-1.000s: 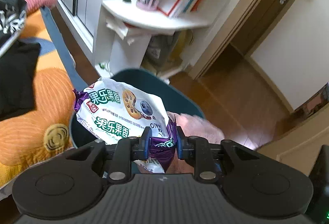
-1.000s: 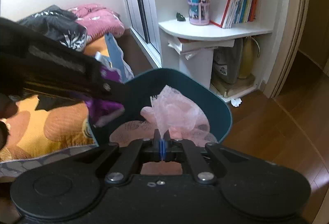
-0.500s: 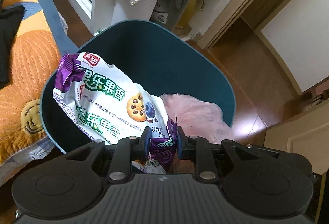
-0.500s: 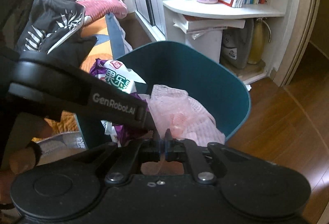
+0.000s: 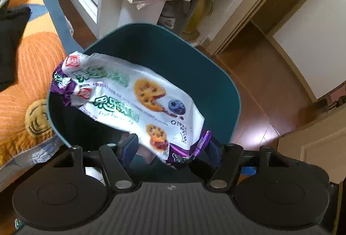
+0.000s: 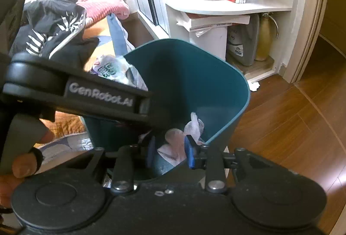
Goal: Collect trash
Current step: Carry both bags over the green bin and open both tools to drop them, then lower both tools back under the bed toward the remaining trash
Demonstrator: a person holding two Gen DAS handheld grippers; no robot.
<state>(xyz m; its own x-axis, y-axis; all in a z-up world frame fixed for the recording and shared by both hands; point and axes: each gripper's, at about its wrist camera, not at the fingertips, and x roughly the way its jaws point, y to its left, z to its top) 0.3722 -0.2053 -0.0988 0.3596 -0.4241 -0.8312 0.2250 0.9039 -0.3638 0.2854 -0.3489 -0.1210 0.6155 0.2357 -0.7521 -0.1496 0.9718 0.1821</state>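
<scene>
Snack wrapper [image 5: 138,96]: white and purple, printed with cookies and a blueberry, crumpled; lying slantwise over the mouth of the teal bin [image 5: 216,75], purple end between the left tongs' fingers. Left tongs [image 5: 173,150]: pinched on it half a second ago, now spread wide, grip released. Pink netting [image 6: 192,127]: formerly clamped, now loose inside the bin. Right tongs [image 6: 169,151]: parted, empty. Bin stands on wood floor [image 6: 292,127] beside the orange-quilted bed [image 5: 26,66].
</scene>
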